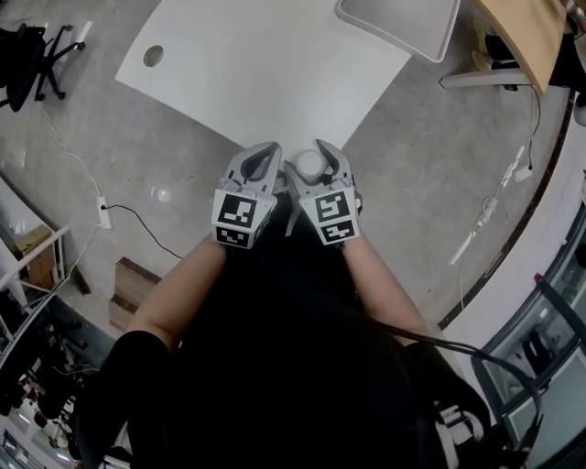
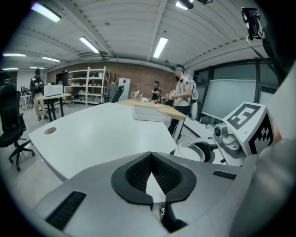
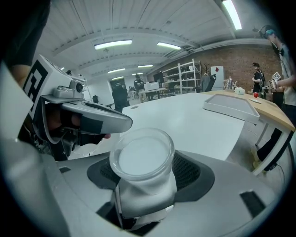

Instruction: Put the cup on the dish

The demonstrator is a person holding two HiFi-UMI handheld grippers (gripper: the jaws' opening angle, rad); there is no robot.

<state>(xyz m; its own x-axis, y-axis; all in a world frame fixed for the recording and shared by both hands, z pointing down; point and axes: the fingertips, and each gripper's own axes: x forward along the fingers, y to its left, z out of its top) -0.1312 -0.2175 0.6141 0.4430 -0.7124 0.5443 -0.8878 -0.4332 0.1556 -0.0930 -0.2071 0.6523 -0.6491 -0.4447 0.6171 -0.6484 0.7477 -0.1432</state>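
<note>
With the right gripper (image 1: 314, 156) grasping the cup (image 3: 141, 159) and the left gripper (image 1: 265, 148) clenched empty, carry it level to the far-right dish (image 1: 403, 20).

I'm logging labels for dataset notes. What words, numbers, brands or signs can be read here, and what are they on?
No readable words, numbers or brands show in any view.
Left marker cube: black-and-white square pattern, no letters.
Right marker cube: the same kind of pattern, no letters.
White board against the far brick wall: too small to read.
Translucent white plastic cup: no print shows.
</note>
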